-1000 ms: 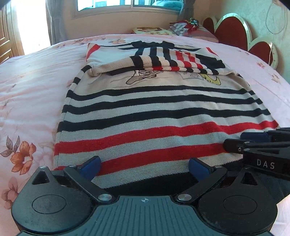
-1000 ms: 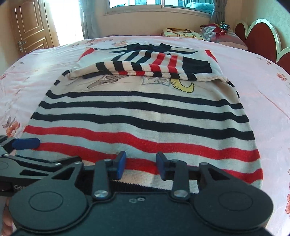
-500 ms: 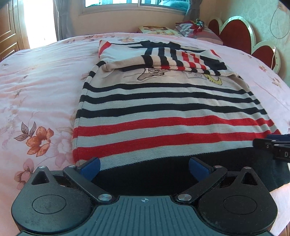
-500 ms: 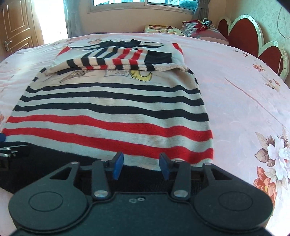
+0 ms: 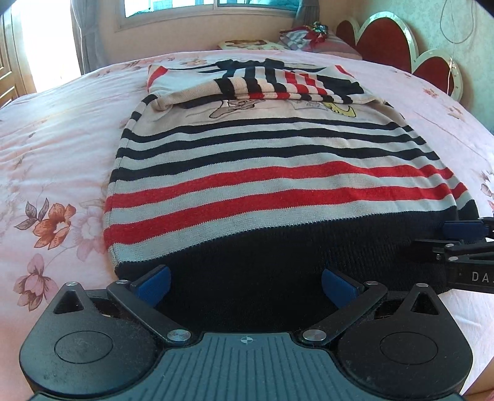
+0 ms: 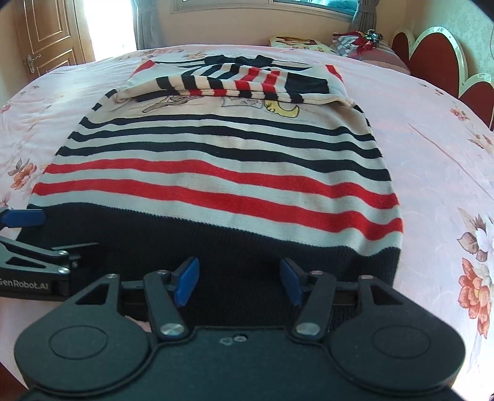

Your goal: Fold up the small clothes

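Note:
A small striped sweater (image 5: 278, 160) lies flat on the bed, cream with navy and red stripes and a dark navy hem nearest me. Its sleeves (image 5: 278, 83) are folded across the chest at the far end. It also shows in the right wrist view (image 6: 222, 172). My left gripper (image 5: 245, 285) is open over the left part of the hem. My right gripper (image 6: 237, 282) is open over the right part of the hem. Each gripper shows at the edge of the other's view, the right one (image 5: 460, 243) and the left one (image 6: 27, 234). Neither holds cloth.
The pink floral bedspread (image 5: 55, 148) surrounds the sweater. Pillows (image 5: 308, 38) and a red scalloped headboard (image 5: 401, 49) stand at the far right. A window (image 5: 200, 9) is behind, and a wooden door (image 6: 46, 34) is at the far left.
Both grippers have drawn back toward me, so the navy hem now shows in full. The right gripper's fingers have opened wider. The sweater has not moved.

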### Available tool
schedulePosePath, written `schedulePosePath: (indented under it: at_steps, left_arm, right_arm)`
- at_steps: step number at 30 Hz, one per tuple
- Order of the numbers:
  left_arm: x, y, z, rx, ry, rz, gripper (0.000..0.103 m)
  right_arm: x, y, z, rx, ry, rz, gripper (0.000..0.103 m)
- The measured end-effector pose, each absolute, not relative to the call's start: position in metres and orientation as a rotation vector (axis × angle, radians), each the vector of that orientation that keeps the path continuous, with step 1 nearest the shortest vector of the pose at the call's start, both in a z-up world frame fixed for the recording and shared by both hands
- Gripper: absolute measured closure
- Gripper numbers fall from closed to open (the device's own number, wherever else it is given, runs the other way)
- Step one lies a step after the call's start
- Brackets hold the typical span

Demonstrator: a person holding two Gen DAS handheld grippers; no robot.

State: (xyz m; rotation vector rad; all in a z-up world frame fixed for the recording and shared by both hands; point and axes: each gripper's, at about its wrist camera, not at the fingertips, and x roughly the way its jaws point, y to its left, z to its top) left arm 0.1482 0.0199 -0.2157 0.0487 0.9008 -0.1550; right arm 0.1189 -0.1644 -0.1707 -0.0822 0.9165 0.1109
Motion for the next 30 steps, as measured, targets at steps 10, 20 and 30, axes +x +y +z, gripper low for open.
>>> schedulePosePath:
  at_steps: [10,20,30]
  left_arm:
    - [0.135,0.038,-0.218,0.055,0.886,-0.193,0.000]
    - [0.125,0.054,-0.206,0.025,0.905,-0.218,0.000]
    - [0.152,0.055,-0.206,-0.046,0.903,-0.205,0.000]
  right_arm:
    - [0.102,-0.208,-0.174,-0.015,0.906,-0.007,0.045]
    - [0.094,-0.212,-0.168,0.015,0.910,-0.049,0.044]
    - [0.096,-0.261,-0.166,0.166,0.909,-0.206,0.066]
